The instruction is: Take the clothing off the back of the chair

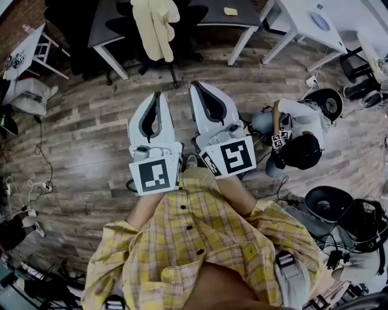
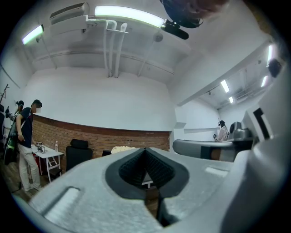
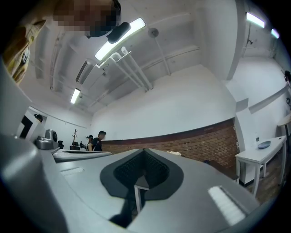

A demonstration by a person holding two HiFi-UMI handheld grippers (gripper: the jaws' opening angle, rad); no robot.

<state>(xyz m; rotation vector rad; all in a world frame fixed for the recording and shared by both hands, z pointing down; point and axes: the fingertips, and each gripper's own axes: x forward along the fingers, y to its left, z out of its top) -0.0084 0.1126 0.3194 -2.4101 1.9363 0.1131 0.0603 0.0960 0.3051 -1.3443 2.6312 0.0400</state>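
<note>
A pale cream garment (image 1: 154, 27) hangs over the back of a black office chair (image 1: 182, 15) at the top of the head view, beside a grey desk. Both grippers are held out side by side over the wooden floor, short of the chair and pointing toward it. My left gripper (image 1: 158, 95) is shut with nothing between its jaws. My right gripper (image 1: 196, 86) is shut too and holds nothing. In the left gripper view the jaws (image 2: 146, 150) meet at a point, and the cream garment (image 2: 122, 149) shows small and far off just past them. In the right gripper view the jaws (image 3: 144, 151) also meet.
A grey desk (image 1: 215, 21) stands behind the chair and a white table (image 1: 303, 21) at the upper right. A person (image 1: 297, 136) crouches on the floor at the right among black gear. A small white table (image 1: 27, 51) and floor cables (image 1: 39, 181) lie at the left. Another person (image 2: 25, 136) stands far left.
</note>
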